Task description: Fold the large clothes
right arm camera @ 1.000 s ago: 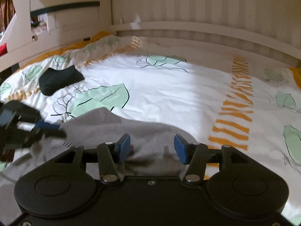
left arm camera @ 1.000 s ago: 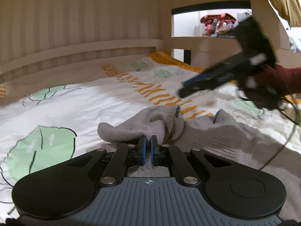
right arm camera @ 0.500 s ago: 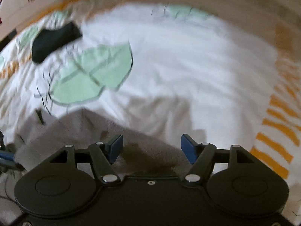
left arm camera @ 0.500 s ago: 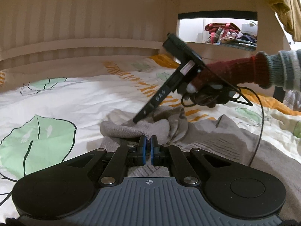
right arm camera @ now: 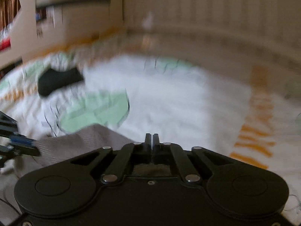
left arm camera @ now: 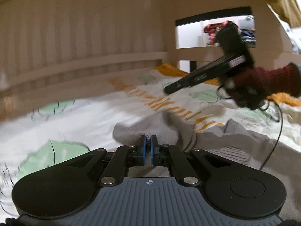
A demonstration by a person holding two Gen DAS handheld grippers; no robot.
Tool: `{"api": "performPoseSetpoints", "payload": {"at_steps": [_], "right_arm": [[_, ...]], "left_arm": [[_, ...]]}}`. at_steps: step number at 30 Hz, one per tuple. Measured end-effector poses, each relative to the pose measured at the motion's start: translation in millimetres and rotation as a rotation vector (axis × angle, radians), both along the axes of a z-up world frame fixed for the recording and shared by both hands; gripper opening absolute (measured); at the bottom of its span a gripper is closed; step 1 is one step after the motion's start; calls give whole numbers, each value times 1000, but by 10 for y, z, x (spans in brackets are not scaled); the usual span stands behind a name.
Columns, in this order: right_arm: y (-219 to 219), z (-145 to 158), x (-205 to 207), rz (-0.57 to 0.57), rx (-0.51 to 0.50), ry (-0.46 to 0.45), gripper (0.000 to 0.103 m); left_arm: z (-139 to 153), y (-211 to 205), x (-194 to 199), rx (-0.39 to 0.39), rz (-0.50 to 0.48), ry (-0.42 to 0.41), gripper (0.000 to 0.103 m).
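A large grey garment (left arm camera: 222,139) lies crumpled on the leaf-print bed sheet (left arm camera: 79,116). My left gripper (left arm camera: 148,141) is shut on a bunched fold of the garment and holds it just above the sheet. In the left wrist view the right gripper (left arm camera: 167,91) hangs in the air above the sheet, to the right, in a red-sleeved hand. In the right wrist view my right gripper (right arm camera: 152,138) is shut; nothing shows between its fingertips. The grey garment (right arm camera: 79,143) lies to its lower left. The view is blurred.
A cream slatted bed wall (left arm camera: 84,37) runs behind the sheet. A dark folded item (right arm camera: 58,81) lies on the sheet at the far left. A cable (left arm camera: 276,135) trails from the right gripper over the garment. Bed frame openings (left arm camera: 212,32) are at the right.
My right gripper has closed from wide open and lifted up off the grey garment. My left gripper stays shut on the garment fold.
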State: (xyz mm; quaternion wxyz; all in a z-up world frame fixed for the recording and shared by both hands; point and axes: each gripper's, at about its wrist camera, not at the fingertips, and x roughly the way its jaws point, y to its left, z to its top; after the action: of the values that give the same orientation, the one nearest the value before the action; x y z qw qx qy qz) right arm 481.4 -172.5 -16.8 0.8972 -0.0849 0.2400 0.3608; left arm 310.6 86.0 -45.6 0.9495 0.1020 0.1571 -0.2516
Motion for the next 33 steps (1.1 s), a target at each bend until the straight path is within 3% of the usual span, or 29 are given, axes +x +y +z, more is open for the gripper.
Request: {"api": "performPoseSetpoints", "payload": {"at_steps": [4,6,7,8,11,12,13,15,17,21,24,28,30,33], "right_arm": [[-453,142,-522,-14,73,-43,4],[-563,88,-665,-21,50,5,6],[-586,42,-714,-29,29,14,14],[-609,0,-745,-30,15,36,16],[-531,-30,-714,-48,-3,88,17],[-462,-25,-681,-49,-16,100,24],[-351,-19,-623,-46,-32,116,43],[-173,1,-543,-32,-47,131,60],[38,23,-436,-16,-65,134,59],[429,-37,-134,-6,-111,166,59],[720,-131,139,3,-147,195,61],[1038,-392,457,36,-271,232,61],[1120,-542,555,93,-301,299,61],[1196,-710,569,130,-364,317,60]], "left_arm": [[20,-102,-171,57,-70,-13,4],[-16,-174,-242,87,-87,3,4],[-33,-200,-267,93,-90,13,4],[-54,-238,-292,95,-91,34,4],[-101,-334,-352,105,-102,86,7],[-118,-354,-356,104,-97,101,7],[-130,-359,-335,97,-92,119,8],[-161,-346,-246,68,-68,167,15],[-202,-293,-135,10,-28,214,25],[-281,-101,31,-110,23,289,29],[-332,-5,115,-135,37,324,32],[-394,93,143,-135,49,370,32],[-422,133,161,-142,50,388,32],[-404,170,169,-156,53,398,32]]}}
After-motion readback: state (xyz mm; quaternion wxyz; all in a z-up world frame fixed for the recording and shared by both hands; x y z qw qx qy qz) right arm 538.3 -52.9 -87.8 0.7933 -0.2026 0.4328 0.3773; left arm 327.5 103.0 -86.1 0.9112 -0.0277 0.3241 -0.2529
